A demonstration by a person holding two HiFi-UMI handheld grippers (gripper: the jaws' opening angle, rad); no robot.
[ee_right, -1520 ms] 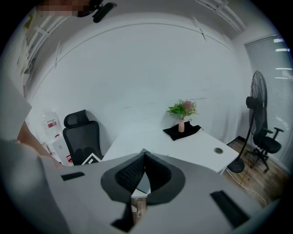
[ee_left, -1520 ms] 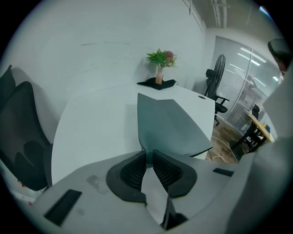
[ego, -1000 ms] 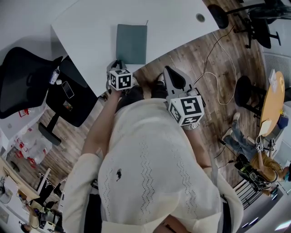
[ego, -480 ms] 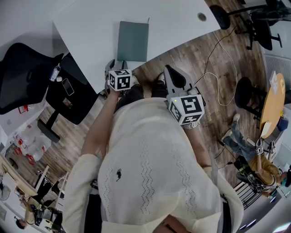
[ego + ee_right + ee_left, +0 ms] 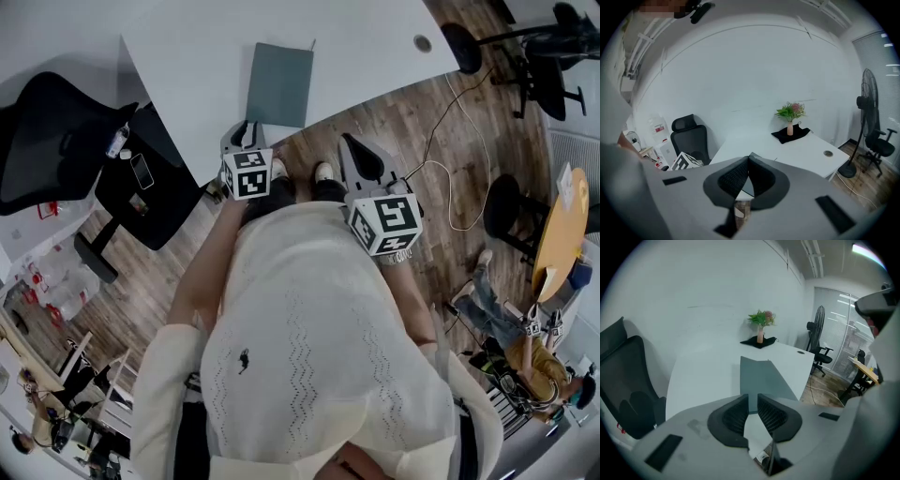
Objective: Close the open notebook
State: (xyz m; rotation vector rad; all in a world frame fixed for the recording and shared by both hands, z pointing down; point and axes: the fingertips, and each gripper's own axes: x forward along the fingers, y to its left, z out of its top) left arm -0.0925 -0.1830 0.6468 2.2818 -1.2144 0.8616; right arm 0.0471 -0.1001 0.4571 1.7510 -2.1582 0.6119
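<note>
L gripper (image 5: 246,127) hangs over the table's near edge. Its black ribbed pads are almost together in the L gripper view (image 5: 753,399), with a thin slit between them and nothing in it. R gripper (image 5: 349,142) is at 3 o'clock of the L one, off the table and over the floor. Its jaws are pressed tip to tip in the R gripper view (image 5: 748,159), nothing pinched. Both bodies are smooth grey plastic, each w/ a white cube of black square markers at the back (image 5: 248,173) (image 5: 385,223).

Notebook (image 5: 280,83) lies flat on the white table (image 5: 187,56), at 12 o'clock of the L gripper and apart from it. It's closed: a plain matte teal-grey cover, rectangular, w/ a thin strand sticking out at its far right corner. In the L gripper view it shows straight past the pad tips (image 5: 766,376).

Table top is smooth, w/ a curved far edge and a round cable hole (image 5: 424,42) at 3 o'clock of the notebook. At the far end stands a small pink vase w/ green sprigs (image 5: 761,329) on a black cloth (image 5: 757,341).

Black mesh-back office chair (image 5: 56,141) is at 9 o'clock of the table, and a phone (image 5: 142,171) lies on a black seat beside it. Floor (image 5: 394,122) is wood-look planks w/ a white cable (image 5: 450,141) looping over it. Person wears a cream knit top (image 5: 309,356) w/ a zigzag openwork pattern.
</note>
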